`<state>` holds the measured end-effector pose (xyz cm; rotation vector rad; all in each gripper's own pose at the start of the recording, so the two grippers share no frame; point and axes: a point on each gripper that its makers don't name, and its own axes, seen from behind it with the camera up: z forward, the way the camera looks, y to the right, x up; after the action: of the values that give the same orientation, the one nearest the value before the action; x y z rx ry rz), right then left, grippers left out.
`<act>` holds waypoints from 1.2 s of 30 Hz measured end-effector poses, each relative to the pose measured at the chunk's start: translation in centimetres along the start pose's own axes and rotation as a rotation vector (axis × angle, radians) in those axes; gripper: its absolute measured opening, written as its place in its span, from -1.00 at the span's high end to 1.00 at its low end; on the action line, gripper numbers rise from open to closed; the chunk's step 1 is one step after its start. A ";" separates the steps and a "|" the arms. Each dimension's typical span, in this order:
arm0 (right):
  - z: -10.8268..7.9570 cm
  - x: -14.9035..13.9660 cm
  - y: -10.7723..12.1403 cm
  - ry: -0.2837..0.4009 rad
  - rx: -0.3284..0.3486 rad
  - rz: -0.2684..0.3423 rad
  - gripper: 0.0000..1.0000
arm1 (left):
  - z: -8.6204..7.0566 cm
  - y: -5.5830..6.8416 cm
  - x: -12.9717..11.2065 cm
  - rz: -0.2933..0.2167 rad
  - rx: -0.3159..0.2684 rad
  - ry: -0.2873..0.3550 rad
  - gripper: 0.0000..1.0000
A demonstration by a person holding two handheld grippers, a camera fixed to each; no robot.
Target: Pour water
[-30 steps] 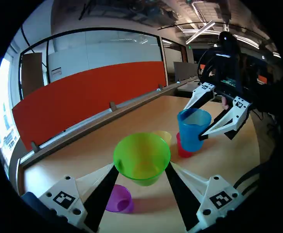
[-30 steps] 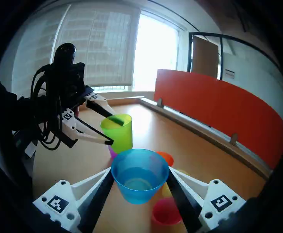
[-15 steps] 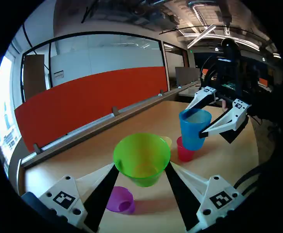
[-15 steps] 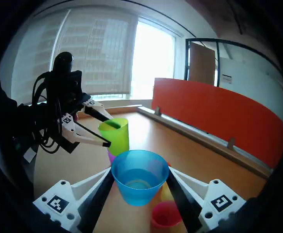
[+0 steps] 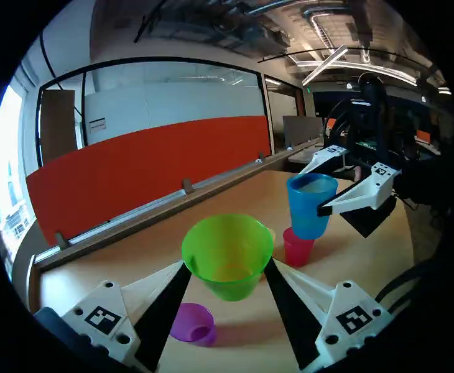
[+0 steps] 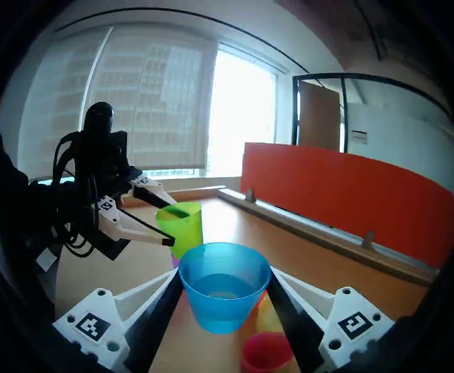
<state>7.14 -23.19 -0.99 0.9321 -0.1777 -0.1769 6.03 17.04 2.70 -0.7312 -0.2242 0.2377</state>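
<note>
- The left gripper [image 5: 227, 266] has its fingers [image 5: 165, 304] closed onto a see-through green cup [image 5: 227, 252], one finger pressing on each side of it. The cup is upright and held clear of the worktop [image 5: 357, 245].
- The right gripper [image 6: 224, 276] has its fingers [image 6: 158, 311] clamped the same way around a blue cup [image 6: 224, 289], which is also upright and off the worktop.
- A shallow pool of water [image 6: 222, 292] sits in the bottom of the blue cup.
- I cannot tell whether the green cup has anything in it.
- The two held cups are near each other but apart, with their rims at much the same height.
- On the worktop a red cup [image 5: 297, 247] stands just under the blue one, with a yellow cup [image 6: 267, 314] beside it.
- A purple cup [image 5: 193, 323] stands on the worktop below the green cup.
- An orange partition [image 5: 146, 161] runs along the far edge of the worktop.
</note>
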 end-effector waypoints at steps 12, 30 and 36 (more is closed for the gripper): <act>-0.4 0.9 0.1 0.034 0.002 0.008 -0.83 | -0.9 -0.3 1.4 -0.011 0.014 0.070 -0.68; -0.7 1.7 0.3 0.049 -0.002 0.006 -0.83 | -1.8 -0.4 2.8 -0.050 0.025 0.156 -0.68; -0.8 2.0 0.3 0.050 -0.001 0.001 -0.83 | -1.9 -0.4 3.2 -0.059 0.027 0.173 -0.68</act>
<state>9.24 -22.86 -1.04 0.9350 -0.1320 -0.1530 9.65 16.47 2.01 -0.7128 -0.0778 0.1201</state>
